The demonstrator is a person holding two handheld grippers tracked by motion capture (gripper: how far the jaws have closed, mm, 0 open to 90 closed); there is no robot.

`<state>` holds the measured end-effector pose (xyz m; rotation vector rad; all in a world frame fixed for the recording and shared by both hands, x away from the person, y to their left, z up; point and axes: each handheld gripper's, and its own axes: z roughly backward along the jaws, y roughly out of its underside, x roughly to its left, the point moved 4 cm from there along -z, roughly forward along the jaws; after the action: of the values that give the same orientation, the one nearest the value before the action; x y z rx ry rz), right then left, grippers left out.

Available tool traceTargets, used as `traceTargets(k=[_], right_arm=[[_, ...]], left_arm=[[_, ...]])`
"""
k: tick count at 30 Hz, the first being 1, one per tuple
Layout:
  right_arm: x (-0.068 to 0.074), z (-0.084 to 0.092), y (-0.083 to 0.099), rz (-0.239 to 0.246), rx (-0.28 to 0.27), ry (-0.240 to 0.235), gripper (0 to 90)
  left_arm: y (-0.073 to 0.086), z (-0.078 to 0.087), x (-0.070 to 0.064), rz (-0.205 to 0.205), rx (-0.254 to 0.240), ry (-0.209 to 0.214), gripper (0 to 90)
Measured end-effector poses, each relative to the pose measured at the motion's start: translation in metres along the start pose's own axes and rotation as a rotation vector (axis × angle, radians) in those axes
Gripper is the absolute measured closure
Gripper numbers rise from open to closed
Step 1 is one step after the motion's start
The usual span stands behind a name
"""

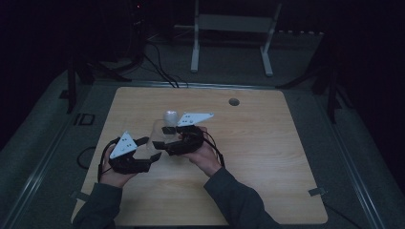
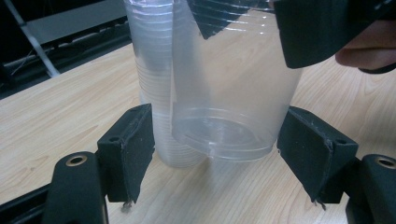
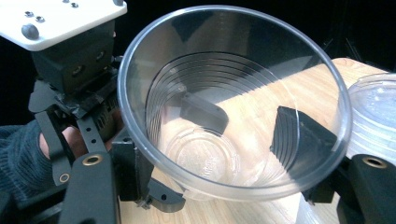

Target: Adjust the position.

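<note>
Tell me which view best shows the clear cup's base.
Left gripper view: the clear cup shows its base between open pads. Right gripper view looks down through the rim; high view shows it small and dim.

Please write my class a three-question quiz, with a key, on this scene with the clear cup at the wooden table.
1. True or false: the left gripper is clamped on the clear cup.
2. Which gripper holds the cup? A: left. B: right. C: neither.
3. What stands on the table beside the held cup?
Key: 1 false, its jaws stand open either side of the base. 2 B, the right gripper. 3 a stack of clear cups.
</note>
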<state>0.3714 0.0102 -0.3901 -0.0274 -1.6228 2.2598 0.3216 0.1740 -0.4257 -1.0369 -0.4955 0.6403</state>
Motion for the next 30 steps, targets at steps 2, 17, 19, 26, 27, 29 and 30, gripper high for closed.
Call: traceTargets(k=[2,17,19,26,27,29,30], right_arm=[[0.0009,-0.0009,-0.0002,0.017,0.010,0.011,32.6],[0.0070,-0.0071,0.0023,0.066,0.075,0.034,30.7],[0.0064,-0.0069,0.0024,0.060,0.072,0.030,29.6],[0.0088,-0.0056,0.0005,0.056,0.039,-0.003,23.2],[0.0095,-0.0055,0.0000,0.056,0.031,-0.008,22.4],[0.0101,-0.0051,-0.0008,0.059,0.014,-0.012,21.4],[0.0105,-0.0048,-0.0013,0.056,0.004,-0.014,21.0]], left_arm=[[0.0000,-0.0010,-0.0012,-0.007,0.009,-0.007,28.1],[0.0011,-0.0077,-0.0046,-0.003,0.025,0.004,40.5],[0.0013,-0.0080,-0.0043,0.006,0.017,0.012,41.0],[0.0012,-0.0074,-0.0031,0.050,-0.023,0.044,41.3],[0.0011,-0.0072,-0.0031,0.056,-0.030,0.050,41.3],[0.0008,-0.0071,-0.0031,0.067,-0.039,0.059,41.4],[0.0007,-0.0070,-0.0031,0.072,-0.044,0.064,41.4]])
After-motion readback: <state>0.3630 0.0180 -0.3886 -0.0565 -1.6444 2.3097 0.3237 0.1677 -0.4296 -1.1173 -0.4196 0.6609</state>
